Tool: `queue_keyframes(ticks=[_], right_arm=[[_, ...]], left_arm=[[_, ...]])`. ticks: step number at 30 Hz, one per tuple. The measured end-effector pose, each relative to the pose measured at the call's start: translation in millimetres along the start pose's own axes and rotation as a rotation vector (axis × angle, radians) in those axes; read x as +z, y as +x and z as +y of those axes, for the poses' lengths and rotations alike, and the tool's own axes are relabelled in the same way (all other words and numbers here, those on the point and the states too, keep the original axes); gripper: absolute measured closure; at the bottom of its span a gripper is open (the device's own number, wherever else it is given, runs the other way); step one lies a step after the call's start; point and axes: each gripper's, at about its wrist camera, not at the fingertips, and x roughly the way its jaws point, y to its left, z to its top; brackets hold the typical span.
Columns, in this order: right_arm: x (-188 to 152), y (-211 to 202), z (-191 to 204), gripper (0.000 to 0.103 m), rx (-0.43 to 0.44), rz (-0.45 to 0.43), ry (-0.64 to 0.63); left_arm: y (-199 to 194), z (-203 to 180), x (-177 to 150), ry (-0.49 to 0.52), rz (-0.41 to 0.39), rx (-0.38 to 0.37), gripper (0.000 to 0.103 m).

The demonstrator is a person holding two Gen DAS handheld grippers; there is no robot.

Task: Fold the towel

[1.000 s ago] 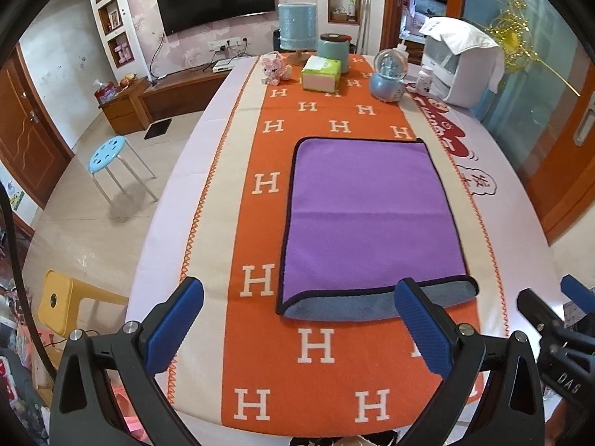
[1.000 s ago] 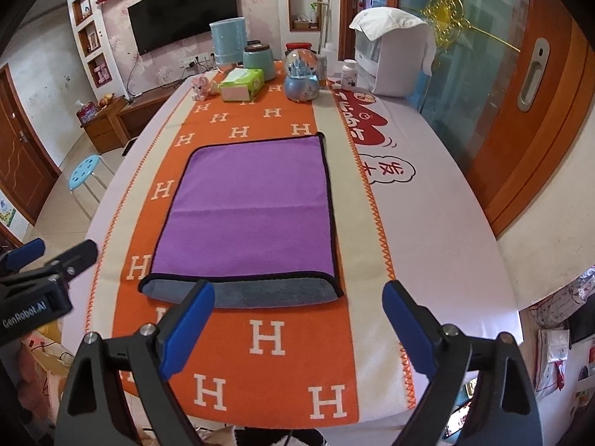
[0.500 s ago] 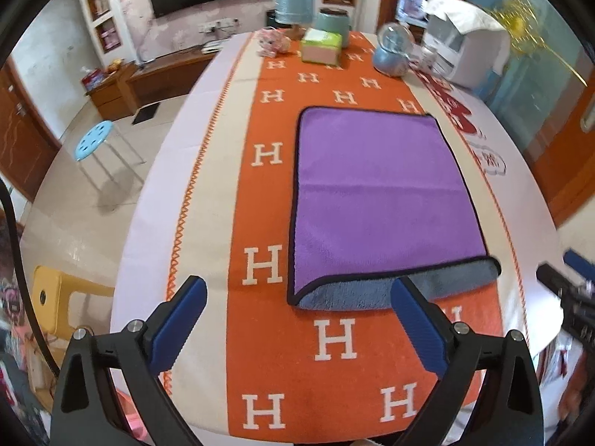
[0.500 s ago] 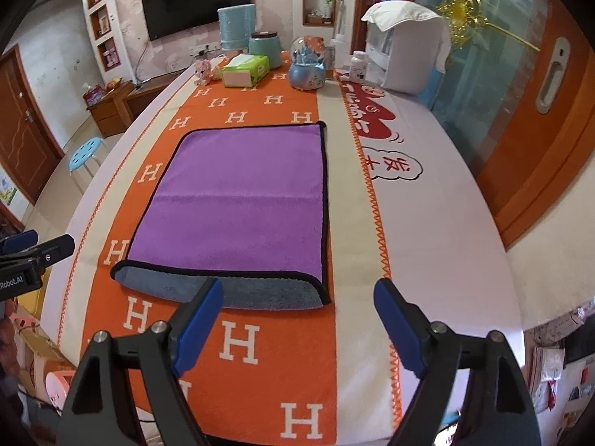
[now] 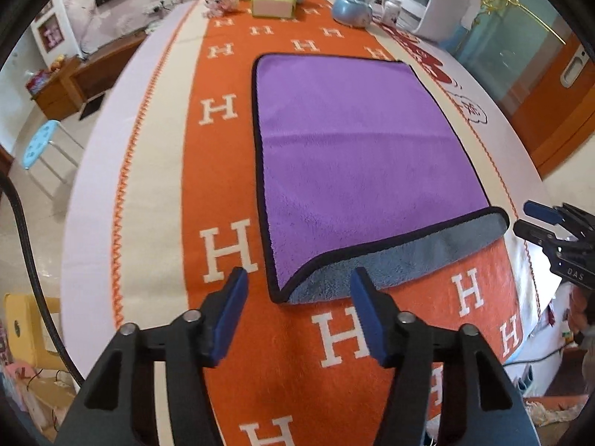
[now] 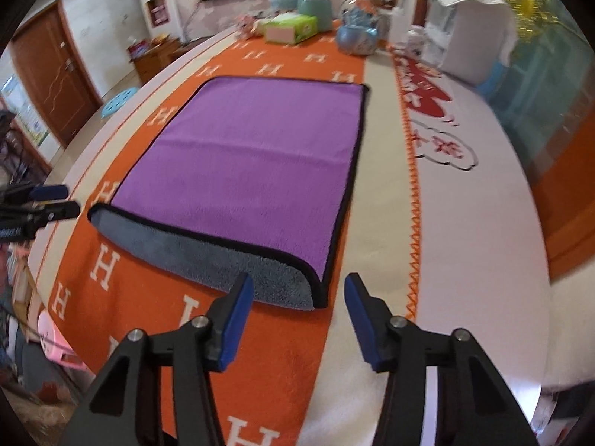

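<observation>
A purple towel (image 5: 357, 148) with a black hem lies folded on the orange runner; its grey underside shows along the near edge. It also shows in the right wrist view (image 6: 253, 156). My left gripper (image 5: 297, 282) is open, its blue pads either side of the towel's near left corner, just short of it. My right gripper (image 6: 297, 290) is open at the near right corner. Each gripper shows at the edge of the other's view: the right one (image 5: 550, 230), the left one (image 6: 37, 204).
The table (image 6: 483, 241) carries an orange H-pattern runner (image 5: 223, 204). At the far end stand a tissue box (image 5: 274, 0), a snow globe (image 5: 353, 3), a teal jar, a pink toy and a white appliance (image 5: 435, 3). A blue stool (image 5: 37, 145) stands on the floor left.
Both grippers have moved down and in toward the towel's near corners, and their jaws have narrowed. The towel has not moved.
</observation>
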Motion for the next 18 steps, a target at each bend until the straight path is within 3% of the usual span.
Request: queue_keyframes(ticks=[13, 18], right_arm=[[13, 27, -17, 0.062, 0.163, 0.061, -0.082], [15, 31, -18, 0.068, 0.190, 0.085, -0.101]], left_arm=[[23, -13, 10, 0.191, 0.043, -0.061, 0.053], [28, -15, 14, 0.206, 0.059, -0.083, 0.053]])
